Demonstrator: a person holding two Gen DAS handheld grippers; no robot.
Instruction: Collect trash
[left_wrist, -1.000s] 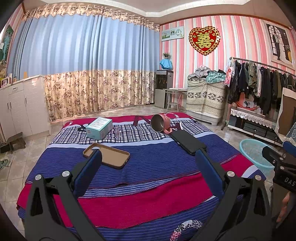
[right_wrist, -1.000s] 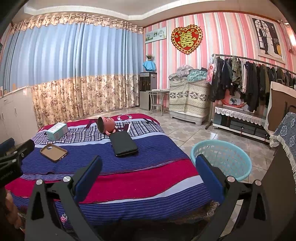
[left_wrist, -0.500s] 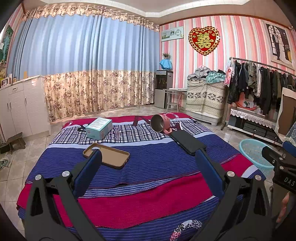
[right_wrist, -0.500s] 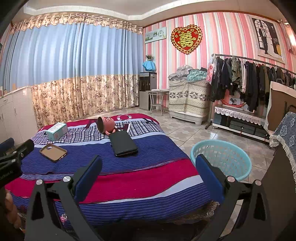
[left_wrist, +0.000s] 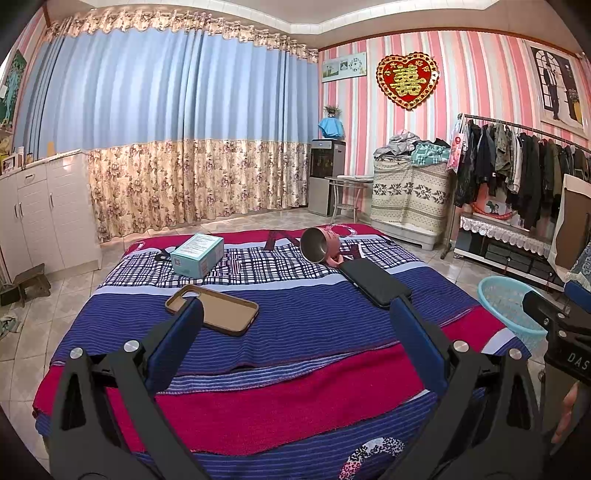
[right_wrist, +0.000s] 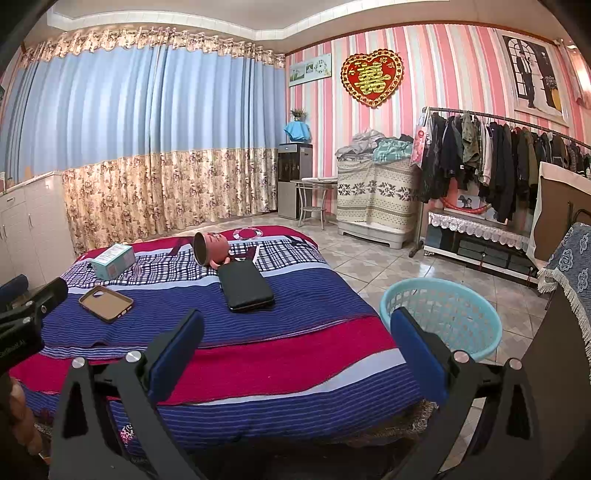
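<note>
On the striped bed (left_wrist: 295, 369) lie a teal box (left_wrist: 198, 254), a brown phone case (left_wrist: 214, 309), a tipped pink cup (left_wrist: 319, 249) and a black wallet-like case (left_wrist: 375, 281). My left gripper (left_wrist: 295, 332) is open and empty, held above the bed's near end. My right gripper (right_wrist: 295, 339) is open and empty, over the bed's near right corner. A light blue basket (right_wrist: 441, 317) stands on the floor right of the bed. The same items show in the right wrist view: box (right_wrist: 112, 261), phone case (right_wrist: 106, 303), cup (right_wrist: 210, 248), black case (right_wrist: 244, 286).
A clothes rack (right_wrist: 498, 162) and a low shelf line the right wall. A covered cabinet (right_wrist: 373, 195), a small table and a water dispenser (right_wrist: 293, 181) stand at the back. White cupboards (left_wrist: 37, 218) stand left. Tiled floor surrounds the bed.
</note>
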